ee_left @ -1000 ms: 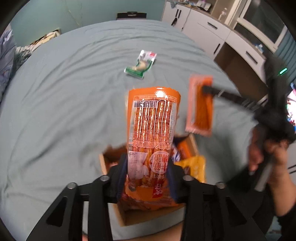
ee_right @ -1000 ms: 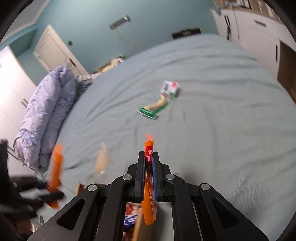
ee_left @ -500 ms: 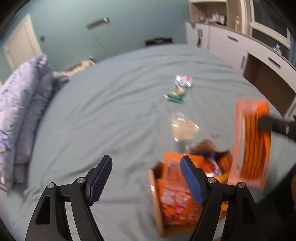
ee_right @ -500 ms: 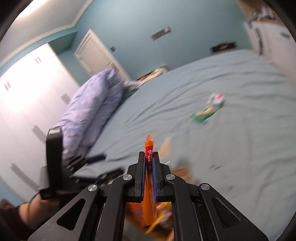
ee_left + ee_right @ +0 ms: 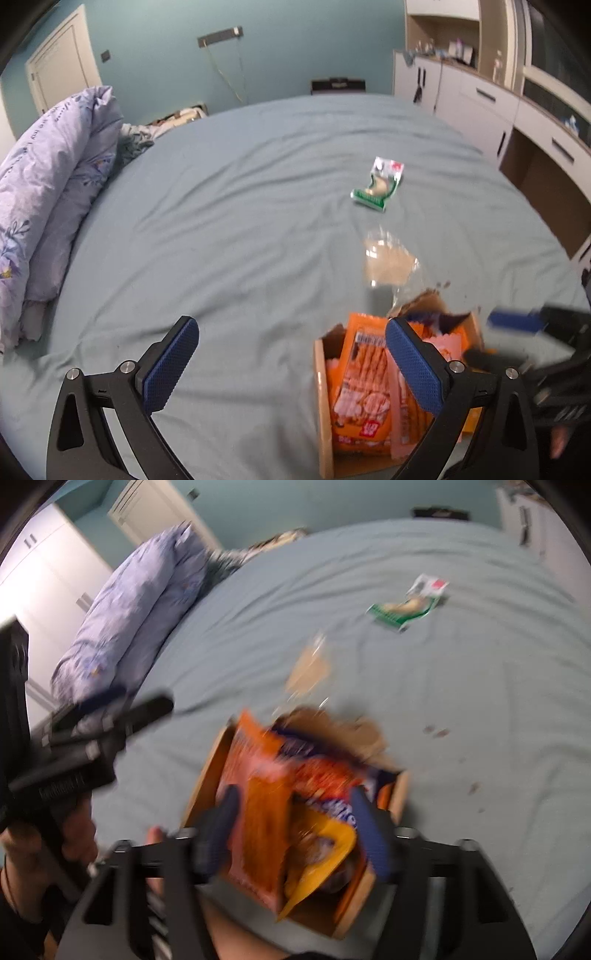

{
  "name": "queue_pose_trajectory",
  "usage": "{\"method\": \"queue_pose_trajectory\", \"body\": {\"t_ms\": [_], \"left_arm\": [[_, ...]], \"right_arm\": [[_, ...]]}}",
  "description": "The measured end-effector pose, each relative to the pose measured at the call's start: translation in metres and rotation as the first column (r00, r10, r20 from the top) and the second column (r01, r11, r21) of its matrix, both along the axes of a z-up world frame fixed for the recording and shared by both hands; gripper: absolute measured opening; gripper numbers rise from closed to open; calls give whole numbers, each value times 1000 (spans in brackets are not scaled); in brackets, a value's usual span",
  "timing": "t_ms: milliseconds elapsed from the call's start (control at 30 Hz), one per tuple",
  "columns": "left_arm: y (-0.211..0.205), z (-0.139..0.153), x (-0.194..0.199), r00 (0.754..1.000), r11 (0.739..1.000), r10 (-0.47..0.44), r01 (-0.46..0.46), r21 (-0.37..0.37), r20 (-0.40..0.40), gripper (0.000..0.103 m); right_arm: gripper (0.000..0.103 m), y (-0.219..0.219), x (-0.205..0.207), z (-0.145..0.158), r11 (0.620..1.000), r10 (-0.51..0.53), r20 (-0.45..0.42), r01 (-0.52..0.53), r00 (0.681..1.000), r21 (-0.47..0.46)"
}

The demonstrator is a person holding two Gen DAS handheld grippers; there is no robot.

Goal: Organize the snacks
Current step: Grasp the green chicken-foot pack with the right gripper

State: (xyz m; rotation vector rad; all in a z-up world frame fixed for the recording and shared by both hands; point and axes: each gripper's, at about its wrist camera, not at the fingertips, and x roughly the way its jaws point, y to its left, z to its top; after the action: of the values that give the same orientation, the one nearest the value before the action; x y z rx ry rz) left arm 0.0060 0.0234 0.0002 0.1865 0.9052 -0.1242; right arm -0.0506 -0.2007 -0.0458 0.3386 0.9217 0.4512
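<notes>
A cardboard box (image 5: 320, 398) on the bed holds several snack packets, among them a large orange sausage pack (image 5: 364, 384). In the right wrist view the box (image 5: 201, 775) shows orange, purple and yellow packets. A clear packet (image 5: 388, 264) lies just beyond the box, and a green and white packet (image 5: 378, 184) lies farther out. My left gripper (image 5: 288, 365) is open and empty, left of the box. My right gripper (image 5: 295, 827) is open above the box, with a narrow orange packet (image 5: 264, 834) between its spread fingers, blurred.
The grey-blue bedsheet (image 5: 221, 221) covers the whole surface. A rolled purple duvet (image 5: 48, 177) lies along the left edge. White cabinets (image 5: 498, 99) stand to the right of the bed. Small dark crumbs (image 5: 436, 733) lie right of the box.
My left gripper let the large orange pack go into the box and drew back to the left. My right gripper came down over the box and opened around the narrow orange packet.
</notes>
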Motion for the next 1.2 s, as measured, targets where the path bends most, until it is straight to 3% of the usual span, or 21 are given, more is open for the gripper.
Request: {"method": "queue_pose_trajectory", "body": {"t_ms": [100, 300, 400, 533, 733, 933, 1100, 1200], "left_arm": [[-4, -6, 1, 1000, 1000, -14, 15, 23, -21, 103], [-15, -17, 5, 996, 998, -40, 44, 52, -74, 103], [-19, -23, 7, 994, 996, -46, 53, 67, -99, 103], [-21, -34, 13, 985, 995, -68, 78, 61, -159, 103], [-16, -40, 23, 972, 996, -69, 79, 36, -226, 103], [0, -39, 32, 970, 998, -31, 41, 37, -242, 103], [8, -38, 39, 963, 999, -36, 25, -45, -268, 103], [8, -38, 42, 964, 998, -38, 26, -50, -265, 103]], "right_arm": [[70, -11, -2, 15, 998, -67, 59, 67, 996, -6], [70, -9, -7, 13, 943, -206, 94, 223, 974, -245], [70, -3, -6, 16, 914, -243, 105, 264, 964, -310], [70, -3, 7, 16, 908, -264, 69, 273, 962, -317], [70, -17, 58, 10, 936, -232, -65, 205, 971, -286], [70, -40, 101, 2, 952, -238, -139, 203, 961, -228], [70, -46, 138, -8, 953, -237, -172, 195, 956, -229], [70, -49, 177, -13, 960, -246, -232, 203, 941, -196]]}}
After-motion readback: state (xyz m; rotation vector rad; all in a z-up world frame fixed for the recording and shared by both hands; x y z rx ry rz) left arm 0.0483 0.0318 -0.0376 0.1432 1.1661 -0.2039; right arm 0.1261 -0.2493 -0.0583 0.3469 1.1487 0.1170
